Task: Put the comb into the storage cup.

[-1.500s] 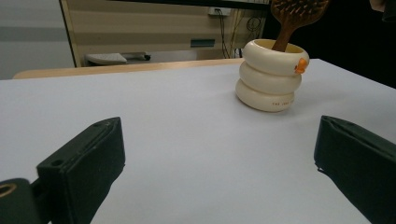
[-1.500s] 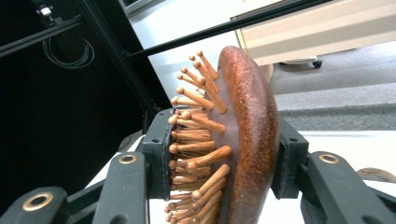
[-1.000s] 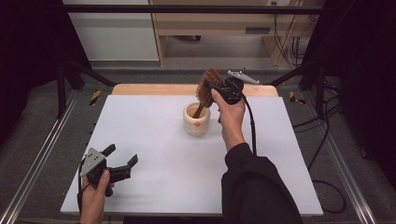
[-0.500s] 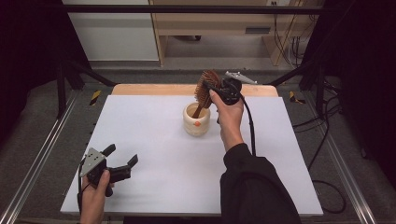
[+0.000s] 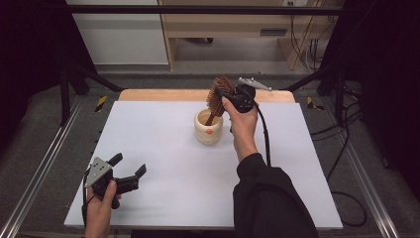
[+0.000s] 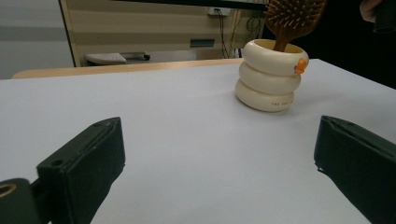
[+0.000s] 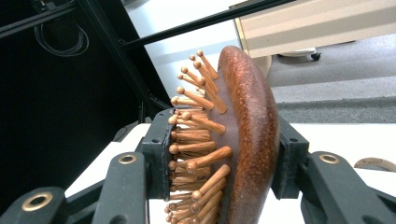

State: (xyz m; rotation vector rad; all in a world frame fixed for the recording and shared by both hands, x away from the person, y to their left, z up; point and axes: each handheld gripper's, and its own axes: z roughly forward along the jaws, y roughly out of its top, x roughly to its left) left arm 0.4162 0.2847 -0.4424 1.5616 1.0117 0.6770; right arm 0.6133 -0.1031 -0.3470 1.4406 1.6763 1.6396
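Black two-jaw left gripper [image 5: 130,174], topped by a grey three-cornered plate [image 5: 97,170] at 9 o'clock of the jaws. Black right gripper [image 5: 221,95] with a grey plate [image 5: 254,83] at 2 o'clock and a black cable [image 5: 263,134] trailing toward 6. Brass-ringed screw holes [image 7: 127,159] on the jaw arms. Black sleeve [image 5: 270,201] on the right arm.

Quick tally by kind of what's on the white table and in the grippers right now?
Hairbrush, clamped by its head in the right gripper, handle down in the cup: 1
Cream ringed cup: 1
Left gripper, open, holding nothing: 0
Total: 2
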